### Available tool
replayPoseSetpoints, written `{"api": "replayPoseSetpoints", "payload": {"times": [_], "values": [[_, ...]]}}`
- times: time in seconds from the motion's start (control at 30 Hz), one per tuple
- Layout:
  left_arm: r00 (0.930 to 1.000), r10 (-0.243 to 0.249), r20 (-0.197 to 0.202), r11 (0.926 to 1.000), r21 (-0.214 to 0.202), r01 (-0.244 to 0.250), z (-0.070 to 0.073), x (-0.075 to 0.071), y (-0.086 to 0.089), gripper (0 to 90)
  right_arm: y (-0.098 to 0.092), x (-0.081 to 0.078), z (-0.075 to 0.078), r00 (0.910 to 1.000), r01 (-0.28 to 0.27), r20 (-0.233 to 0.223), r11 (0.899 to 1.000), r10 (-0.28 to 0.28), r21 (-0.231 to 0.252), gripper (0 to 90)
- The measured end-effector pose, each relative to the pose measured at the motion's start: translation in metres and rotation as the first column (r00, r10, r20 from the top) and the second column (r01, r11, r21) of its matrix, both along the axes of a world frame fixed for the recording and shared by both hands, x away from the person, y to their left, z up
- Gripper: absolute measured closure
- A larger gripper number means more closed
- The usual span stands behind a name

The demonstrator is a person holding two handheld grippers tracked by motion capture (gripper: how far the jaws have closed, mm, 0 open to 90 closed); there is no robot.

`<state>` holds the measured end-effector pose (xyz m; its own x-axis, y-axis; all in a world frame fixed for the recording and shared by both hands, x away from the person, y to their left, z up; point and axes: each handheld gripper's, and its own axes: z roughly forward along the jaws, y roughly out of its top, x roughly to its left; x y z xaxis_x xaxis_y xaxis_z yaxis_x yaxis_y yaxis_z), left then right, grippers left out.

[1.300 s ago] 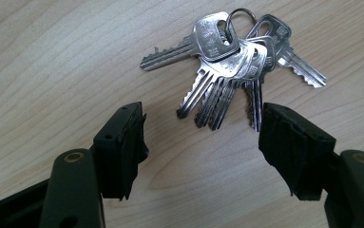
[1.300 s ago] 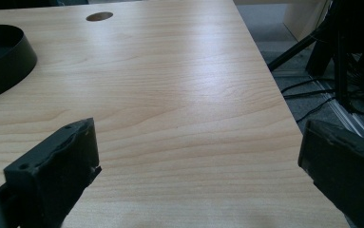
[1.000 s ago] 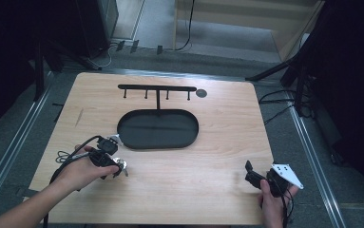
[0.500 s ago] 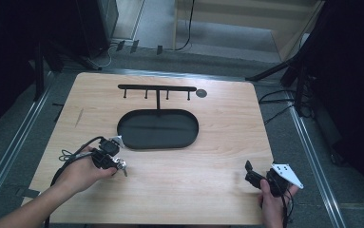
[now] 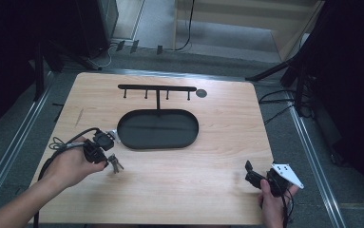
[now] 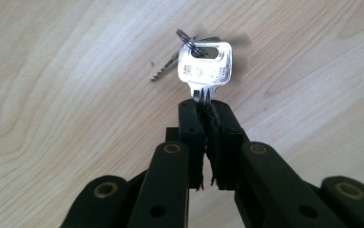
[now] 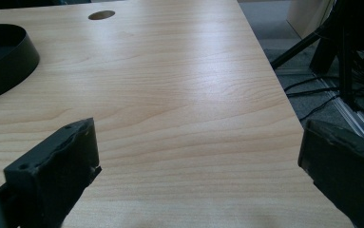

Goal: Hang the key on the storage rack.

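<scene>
A bunch of silver keys (image 6: pixel 203 69) on a ring hangs from my left gripper (image 6: pixel 207 111), which is shut on the blade of the biggest key. In the high view the keys (image 5: pixel 115 163) sit just above the table at front left, below the left end of the black oval tray (image 5: pixel 158 129). A black rack with small hooks (image 5: pixel 157 89) rises behind the tray. My right gripper (image 5: pixel 252 173) rests at the front right corner, and its wide-apart jaws hold nothing. Its own view looks across bare wood toward the tray's rim (image 7: pixel 8 57).
A round dark hole (image 5: pixel 201 92) is in the tabletop to the right of the rack; it shows again as the hole (image 7: pixel 101 15) in the right gripper view. Cables and stand legs lie on the floor to the right of the table edge (image 5: pixel 264 128).
My left gripper with the keys has shifted slightly forward and right along the table. The right gripper has stayed still.
</scene>
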<state>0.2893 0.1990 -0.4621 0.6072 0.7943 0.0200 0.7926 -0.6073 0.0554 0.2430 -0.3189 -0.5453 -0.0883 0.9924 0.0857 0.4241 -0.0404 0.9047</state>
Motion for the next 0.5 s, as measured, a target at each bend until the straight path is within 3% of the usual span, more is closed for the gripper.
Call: {"api": "replayPoseSetpoints", "payload": {"times": [0.5], "values": [[0.9993, 0.025, 0.027, 0.9997, -0.005, -0.025, 0.049, 0.013, 0.009, 86.2, 0.0, 0.0, 0.0, 1.0, 0.002, -0.001, 1.0, -0.002, 0.001, 0.0]]}}
